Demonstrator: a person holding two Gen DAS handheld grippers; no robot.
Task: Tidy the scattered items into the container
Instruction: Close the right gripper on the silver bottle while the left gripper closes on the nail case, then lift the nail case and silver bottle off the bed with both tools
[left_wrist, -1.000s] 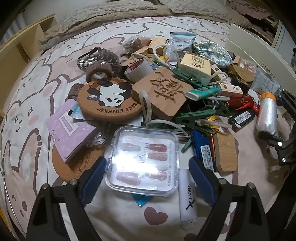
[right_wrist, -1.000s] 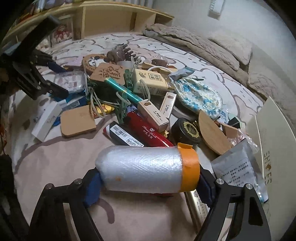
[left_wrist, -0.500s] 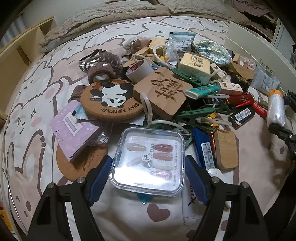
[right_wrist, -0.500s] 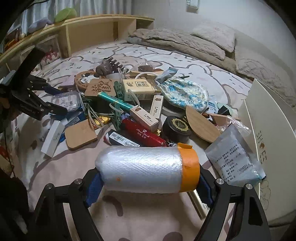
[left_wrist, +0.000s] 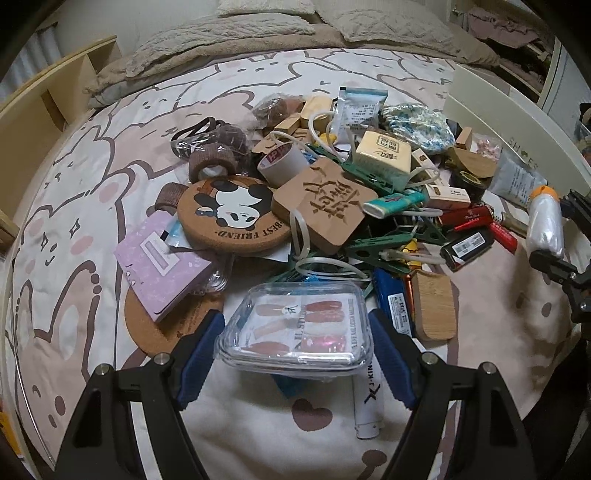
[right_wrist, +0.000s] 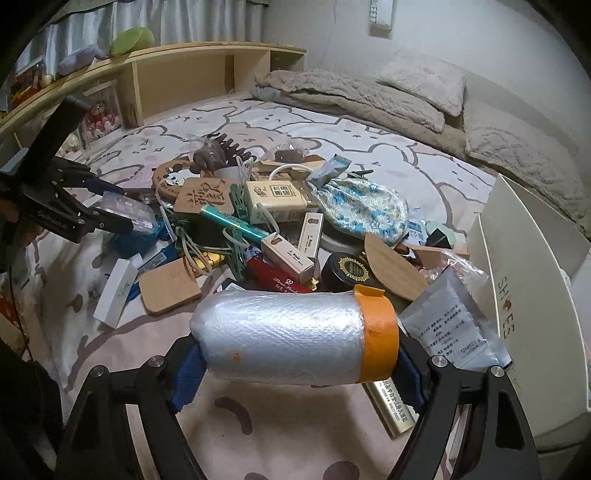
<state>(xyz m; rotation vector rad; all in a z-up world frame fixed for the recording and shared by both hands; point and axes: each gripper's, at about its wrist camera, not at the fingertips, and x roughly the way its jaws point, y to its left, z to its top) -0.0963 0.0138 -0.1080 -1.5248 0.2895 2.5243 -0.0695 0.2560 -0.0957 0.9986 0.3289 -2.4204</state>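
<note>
Bedsheet (left_wrist: 74, 229) with a pink bear print lies bare along the left edge, running up to a wooden shelf unit (left_wrist: 48, 99) that closes that side. Next comes the left gripper (left_wrist: 295, 332), its blue pads pressed against both sides of a clear plastic case of press-on nails (left_wrist: 295, 328), which sits tilted with its far edge raised at the near rim of the clutter. Just left of the case a purple notebook (left_wrist: 162, 266) lies on a cork disc, and behind them the panda coaster (left_wrist: 232, 218) and a carved wooden plaque (left_wrist: 325, 206) top the pile. A white J-KING tube (left_wrist: 365, 402) lies under the case's right corner, with open sheet below it and toward the near edge. Right of the case, a blue pack and a small wooden block (left_wrist: 434, 310) mark the pile's near right border; past them the sheet is bare again. Further right, the right gripper (right_wrist: 295, 354) clamps a bubble-wrapped cylinder with an orange taped end (right_wrist: 291, 336) endwise between its pads, held above bare sheet at the pile's near side. At the far right stands the white shoe box (right_wrist: 524, 280), its wall upright just beside a grey foil pouch (right_wrist: 454, 317), with a gold tube (right_wrist: 391, 410) lying on the sheet beneath the gripper's right finger.
</note>
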